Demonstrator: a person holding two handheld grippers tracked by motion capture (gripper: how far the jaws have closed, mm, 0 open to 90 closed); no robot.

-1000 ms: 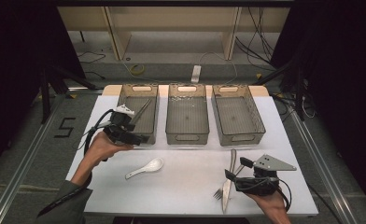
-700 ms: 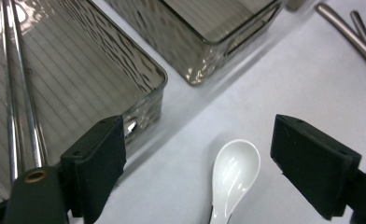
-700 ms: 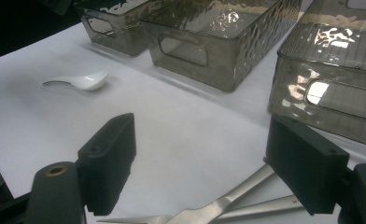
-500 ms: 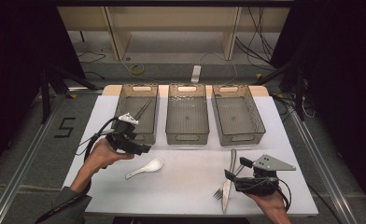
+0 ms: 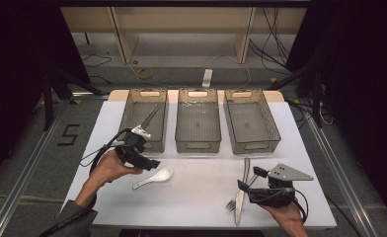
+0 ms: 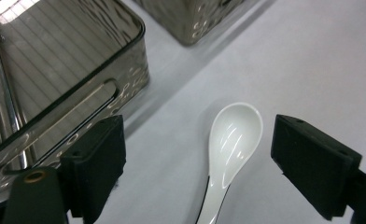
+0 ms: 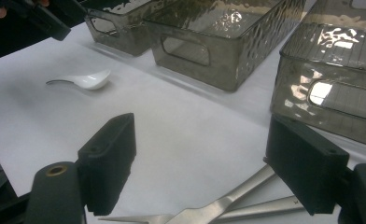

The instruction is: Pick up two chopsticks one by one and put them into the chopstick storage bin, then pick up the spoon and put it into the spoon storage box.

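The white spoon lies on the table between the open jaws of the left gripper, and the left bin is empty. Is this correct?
Not quite. The white spoon does lie on the table between the open jaws of the left gripper, but the left bin is not empty: the high view shows a long metal utensil lying in it.

Black gripper (image 5: 151, 163), grey plate (image 5: 289, 173), dark sleeve (image 5: 70, 219)

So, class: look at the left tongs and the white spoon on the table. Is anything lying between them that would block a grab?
Nothing visible does. The left tongs are open just above the white spoon, its bowl between the jaws with bare table around it. The nearest bin stands off to one side.
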